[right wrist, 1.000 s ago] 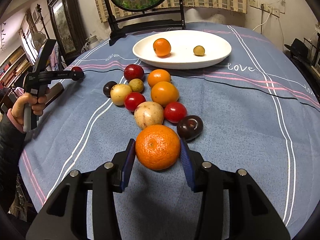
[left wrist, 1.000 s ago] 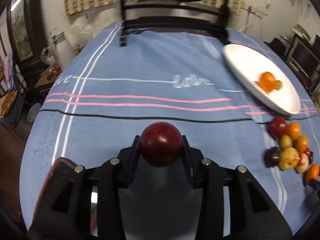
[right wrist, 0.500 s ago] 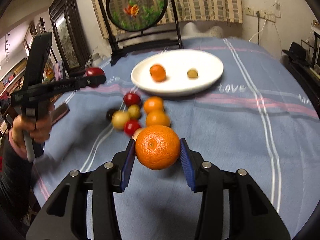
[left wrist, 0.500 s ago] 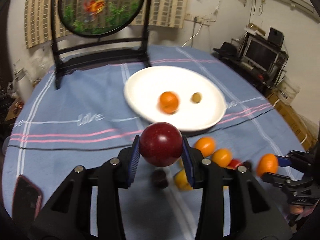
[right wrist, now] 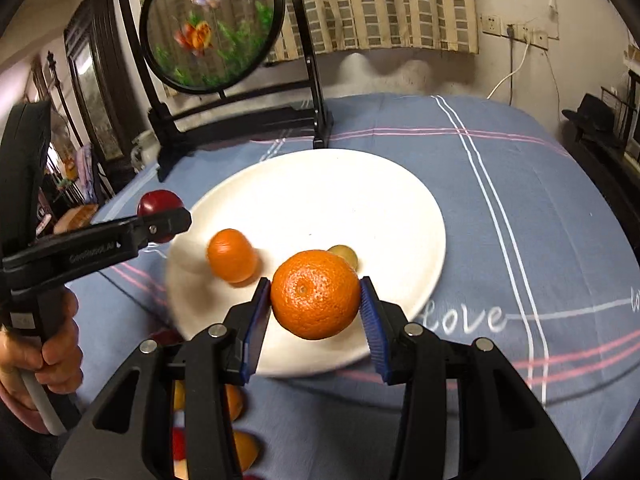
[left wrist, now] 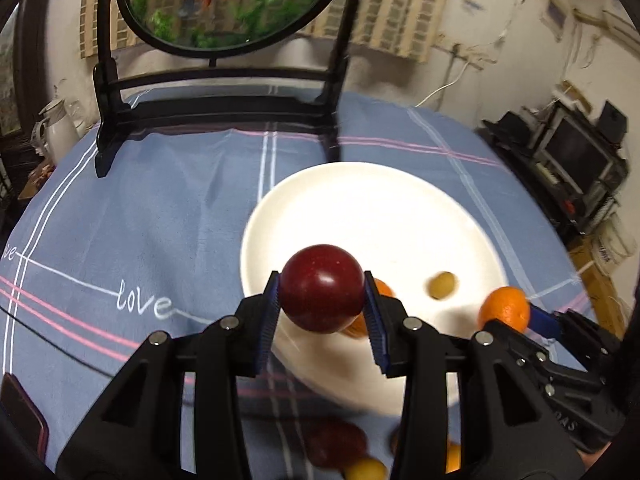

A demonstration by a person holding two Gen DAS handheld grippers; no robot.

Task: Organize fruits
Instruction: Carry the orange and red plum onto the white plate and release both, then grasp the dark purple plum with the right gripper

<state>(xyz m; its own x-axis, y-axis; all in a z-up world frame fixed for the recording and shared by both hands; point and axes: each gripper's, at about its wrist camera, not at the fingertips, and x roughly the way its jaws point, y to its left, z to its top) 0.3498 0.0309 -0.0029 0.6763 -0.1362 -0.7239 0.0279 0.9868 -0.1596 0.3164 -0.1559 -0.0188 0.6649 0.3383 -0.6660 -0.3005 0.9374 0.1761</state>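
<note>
So far, plate (right wrist: 400, 208) ahead holds two fruits. Left gripper (left wrist: 322, 312) clamps plum (left wrist: 320, 294), right gripper (right wrist: 316, 316) clamps orange (right wrist: 316, 294); neither dropped yet. More fruit (left wrist: 336, 446) below grippers on surface.

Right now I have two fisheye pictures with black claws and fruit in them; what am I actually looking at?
No robot here: a person holds a two-finger gripper in each hand, and each picture comes from a camera on one gripper, looking along its fingers. The left gripper is shut on a dark red fruit; the right gripper is shut on an orange. Each shows up at the edge of the other's view. Ahead is a white plate on a blue cloth, holding a smaller orange and a small yellowish fruit. More fruit lies blurred on the cloth, nearer than the plate.
</note>
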